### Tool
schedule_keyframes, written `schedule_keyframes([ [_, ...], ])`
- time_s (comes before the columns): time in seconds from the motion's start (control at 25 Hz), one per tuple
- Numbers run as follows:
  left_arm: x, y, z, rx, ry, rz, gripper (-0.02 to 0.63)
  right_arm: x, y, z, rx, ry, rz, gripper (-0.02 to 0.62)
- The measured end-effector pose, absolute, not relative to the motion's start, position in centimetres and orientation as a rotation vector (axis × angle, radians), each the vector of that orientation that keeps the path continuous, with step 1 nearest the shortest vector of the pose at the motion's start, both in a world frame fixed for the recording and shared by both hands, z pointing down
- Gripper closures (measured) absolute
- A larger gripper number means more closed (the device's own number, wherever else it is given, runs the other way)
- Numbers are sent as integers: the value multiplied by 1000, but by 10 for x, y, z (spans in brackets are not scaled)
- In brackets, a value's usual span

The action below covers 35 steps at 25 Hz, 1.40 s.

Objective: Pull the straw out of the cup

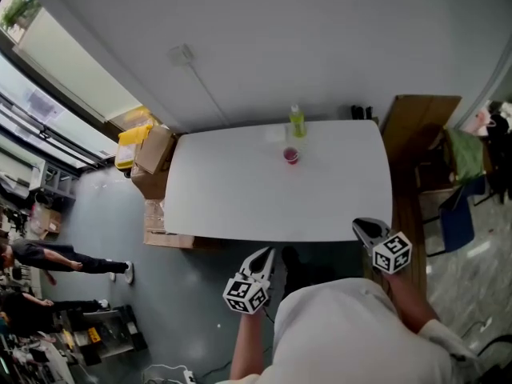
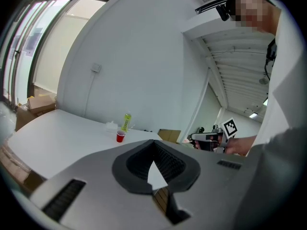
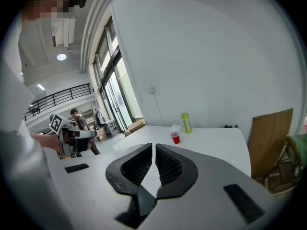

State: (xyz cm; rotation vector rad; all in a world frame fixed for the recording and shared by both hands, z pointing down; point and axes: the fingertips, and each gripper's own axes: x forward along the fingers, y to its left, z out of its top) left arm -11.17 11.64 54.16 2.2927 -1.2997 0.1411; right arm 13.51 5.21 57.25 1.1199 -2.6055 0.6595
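**Head view: both tools short of the tabletop, cup at the far edge**

Head view, steeply down; white rectangular tabletop (image 1: 240, 198) ahead of the person. Small red plastic cup (image 1: 290, 156) stands upright near the far edge, about mid-width; tall yellow-green plastic bottle (image 1: 297, 122) stands upright just behind it, on the wall side; cup and bottle are close but apart. Straw: too small to make out in any view.

Left tool (image 2: 153, 142): held off the near edge of the tabletop, over the grey floor, beside the person's white-clad torso; left gripper view shows the jaws closed, tips meeting, nothing between them.

Right tool (image 3: 153, 146): held by the near right corner of the tabletop; right gripper view shows the jaws drawn together to a thin slit, nothing in it.

Both tools point toward the cup and are well apart from it.

Brown cardboard boxes (image 1: 154, 154) sit on the floor against the left end of the tabletop; flat brown board (image 1: 420, 122) stands at the right end. Bystander in dark clothes (image 1: 48, 256) is at the far left.
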Motion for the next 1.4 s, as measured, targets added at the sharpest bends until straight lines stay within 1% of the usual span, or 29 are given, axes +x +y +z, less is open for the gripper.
schedule_keyframes([
  [0.4,-143,50,551,2314,-1187,171,604,107,11,575,1241,-2533,713,549],
  [1.0,-178,-33,566,2455,-931,308,604,62,-31,580,1429,-2394,729,549],
  [1.16,-181,-49,569,2495,-868,339,604,54,-33,579,1477,-2363,735,549],
  [1.4,-166,-71,567,2566,-814,338,604,58,-31,584,1513,-2320,803,549],
])
